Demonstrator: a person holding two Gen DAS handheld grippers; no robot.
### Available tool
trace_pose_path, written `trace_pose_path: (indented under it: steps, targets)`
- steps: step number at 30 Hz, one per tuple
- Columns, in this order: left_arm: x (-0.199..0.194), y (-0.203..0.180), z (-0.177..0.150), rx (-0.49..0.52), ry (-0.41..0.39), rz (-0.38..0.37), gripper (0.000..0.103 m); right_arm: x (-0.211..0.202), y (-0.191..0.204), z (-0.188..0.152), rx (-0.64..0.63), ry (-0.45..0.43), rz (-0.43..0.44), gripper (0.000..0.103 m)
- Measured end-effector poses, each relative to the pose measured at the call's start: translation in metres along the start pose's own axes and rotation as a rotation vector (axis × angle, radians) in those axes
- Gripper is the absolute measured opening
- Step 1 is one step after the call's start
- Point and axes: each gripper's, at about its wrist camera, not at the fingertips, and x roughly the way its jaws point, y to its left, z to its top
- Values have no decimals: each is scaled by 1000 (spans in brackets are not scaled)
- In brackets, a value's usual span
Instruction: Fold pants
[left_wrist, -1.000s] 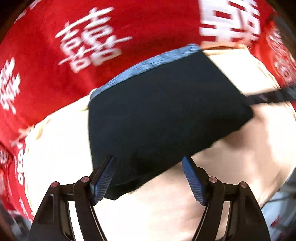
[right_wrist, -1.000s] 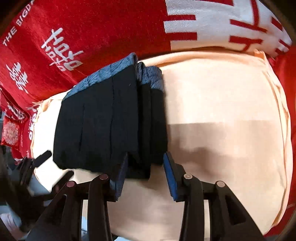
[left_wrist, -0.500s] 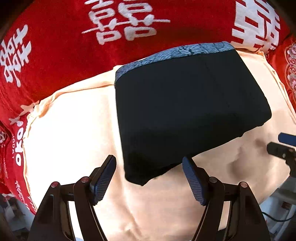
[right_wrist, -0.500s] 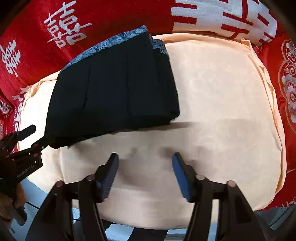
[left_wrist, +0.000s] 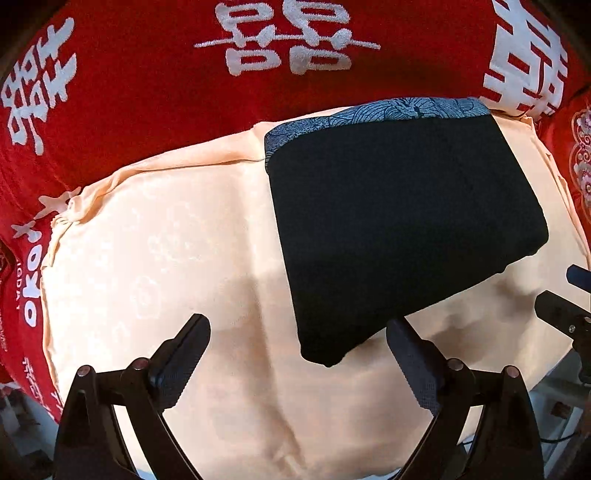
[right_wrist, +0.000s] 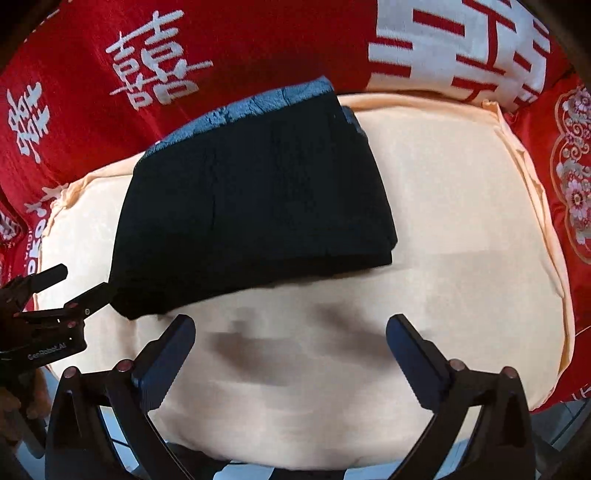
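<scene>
Both tongs, left (left_wrist: 297, 354) and right (right_wrist: 290, 350), spreading, empty, over bare peach cloth (left_wrist: 155, 258) beside folded pants' (left_wrist: 399, 229) near edge.

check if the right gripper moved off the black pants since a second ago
Yes. The right gripper, jaws opening and empty, has backed off the folded pants onto bare peach cloth.

We see both views brightly and warmly lit, colours saturated. Soft blotchy shadows lie on the peach cloth (right_wrist: 443, 229) near the lens. Fisheye bending curves the edges, the corners go black, and the right view looks slightly smeared.
</scene>
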Motion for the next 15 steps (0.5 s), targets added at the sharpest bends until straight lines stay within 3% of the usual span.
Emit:
trace_pose_path:
  steps: [15]
  targets:
    - [-5, 8, 0, -15, 8, -44, 97, 0, -15, 0, 85, 50, -55, 103]
